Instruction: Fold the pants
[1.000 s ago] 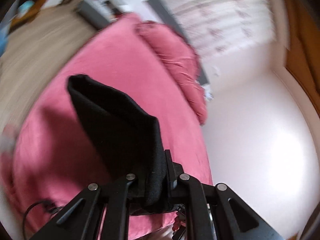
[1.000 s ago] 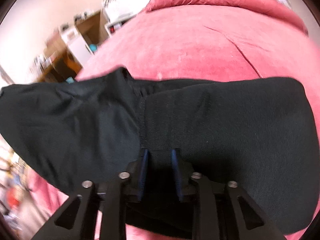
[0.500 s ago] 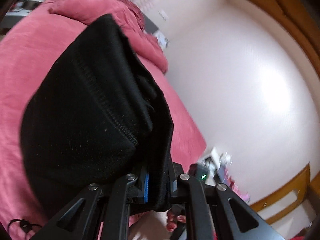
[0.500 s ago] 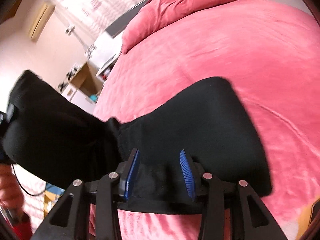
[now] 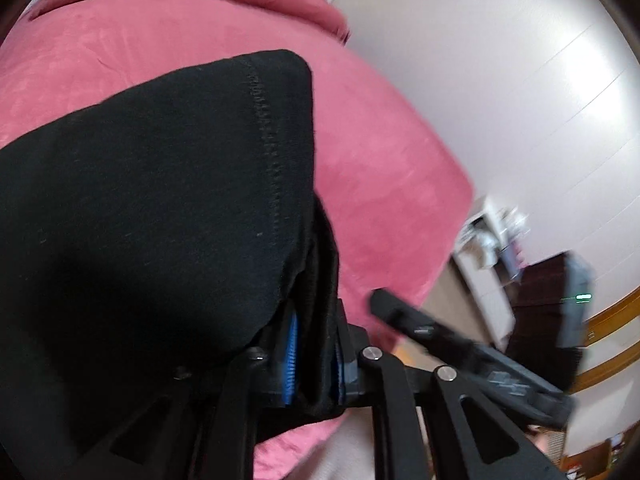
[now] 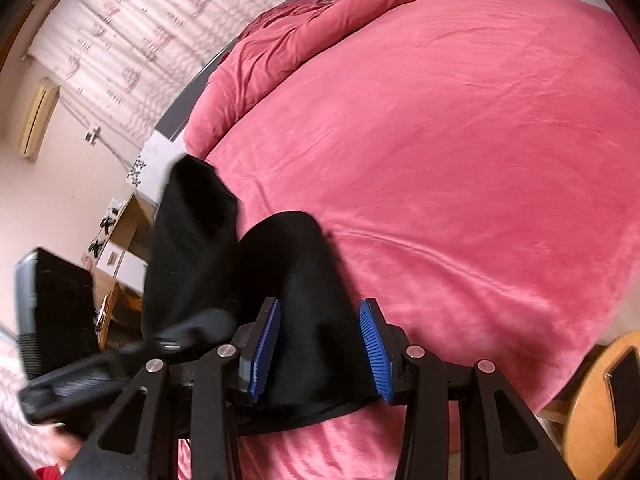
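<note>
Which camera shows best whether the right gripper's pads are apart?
The right wrist view: the right gripper has both blue pads spread wide, with the pants between them. The left wrist view shows only one blurred finger of it.

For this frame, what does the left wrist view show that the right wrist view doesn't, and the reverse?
Only the left wrist view shows the stitched hem of the black fabric pants, clamped in the left gripper. Only the right wrist view shows the patterned white curtain, the round wooden stool and the right gripper with jaws apart. Both show the pants and the pink bedspread.
</note>
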